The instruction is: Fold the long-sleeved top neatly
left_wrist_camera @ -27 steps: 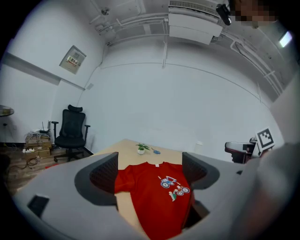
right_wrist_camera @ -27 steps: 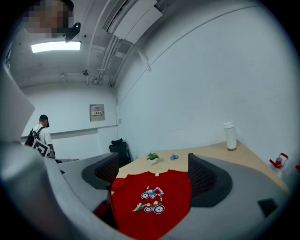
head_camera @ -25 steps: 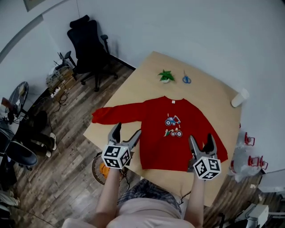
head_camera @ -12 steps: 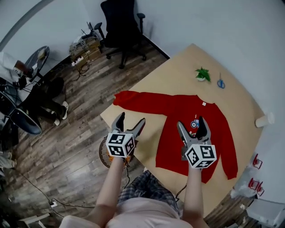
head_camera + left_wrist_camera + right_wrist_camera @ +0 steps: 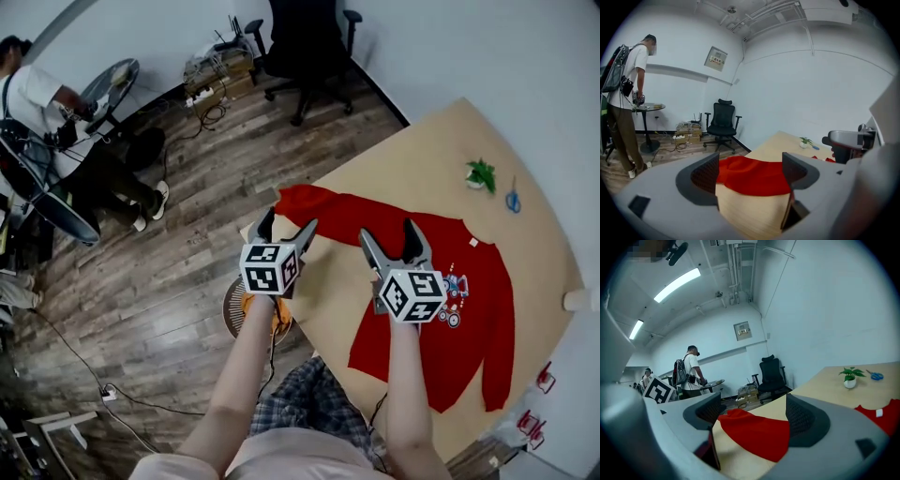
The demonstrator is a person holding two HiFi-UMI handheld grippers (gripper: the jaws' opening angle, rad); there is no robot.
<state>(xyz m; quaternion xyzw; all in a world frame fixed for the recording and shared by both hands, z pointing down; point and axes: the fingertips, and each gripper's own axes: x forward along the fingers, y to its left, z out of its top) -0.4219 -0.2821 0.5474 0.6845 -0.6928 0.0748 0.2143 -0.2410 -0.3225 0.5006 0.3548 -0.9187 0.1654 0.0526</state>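
Nothing is folded yet. The red top lies spread flat on the tabletop with its printed front facing up, so every fold is still ahead of you: both sleeves have to come in, then the body has to be doubled over. Its collar points toward the far side of the tabletop, where the small plant and the scissors sit, and its hem faces you. From the head view, the long axis runs sleeve to sleeve, from upper left to lower right. The left sleeve stretches straight out toward the corner of the tabletop, with its cuff close to the edge. The right sleeve angles down close along the side of the body, so it adds little to the spread. Your left tool hangs over that outstretched sleeve near the cuff, its jaws wide apart and gripping nothing. In its own view the red cloth lies beyond the jaws, apart from them. Your right tool hangs further along the same sleeve, toward the shoulder. Its jaws have just been closing a little but are well apart, with no cloth pinched between them. Judging by where both tools sit, the outstretched left sleeve looks like the first part to fold in.
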